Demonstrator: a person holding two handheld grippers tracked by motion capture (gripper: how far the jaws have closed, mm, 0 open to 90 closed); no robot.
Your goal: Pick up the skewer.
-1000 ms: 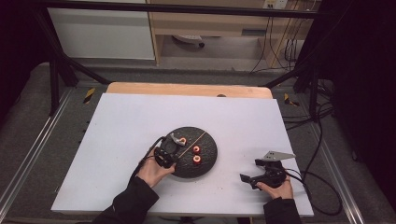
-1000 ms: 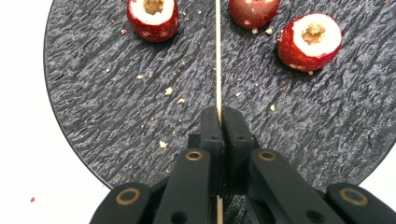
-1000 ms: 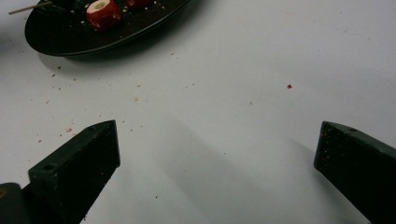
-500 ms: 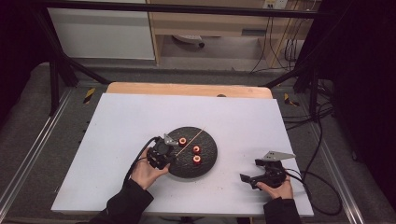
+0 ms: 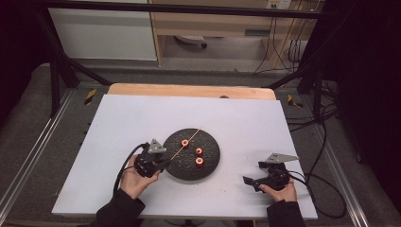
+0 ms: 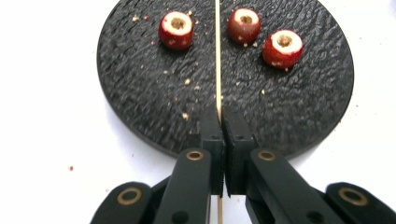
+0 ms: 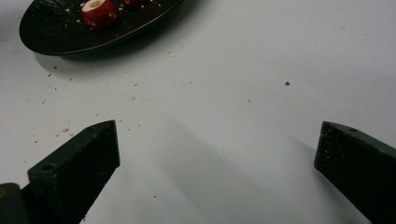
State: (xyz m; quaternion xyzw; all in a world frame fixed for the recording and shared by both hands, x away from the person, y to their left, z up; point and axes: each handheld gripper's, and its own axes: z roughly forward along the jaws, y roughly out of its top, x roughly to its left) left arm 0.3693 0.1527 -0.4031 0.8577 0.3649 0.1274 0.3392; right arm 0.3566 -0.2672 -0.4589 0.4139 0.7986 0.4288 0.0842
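Note:
A round black plate sits mid-table with three red cored fruit pieces on it. My left gripper is at the plate's left edge, shut on a thin wooden skewer that reaches out over the plate. In the left gripper view the jaws pinch the skewer, which runs between two fruit pieces; a third piece lies to the right. My right gripper rests on the table to the right of the plate, open with nothing between its jaws.
The plate and one fruit piece lie ahead and to the left in the right gripper view. Crumbs are scattered on the plate and on the white tabletop. A wooden edge runs along the table's far side.
My left gripper has drawn back to the left and toward the person, off the plate, taking the skewer with it. The fruit pieces and the right gripper have stayed put.

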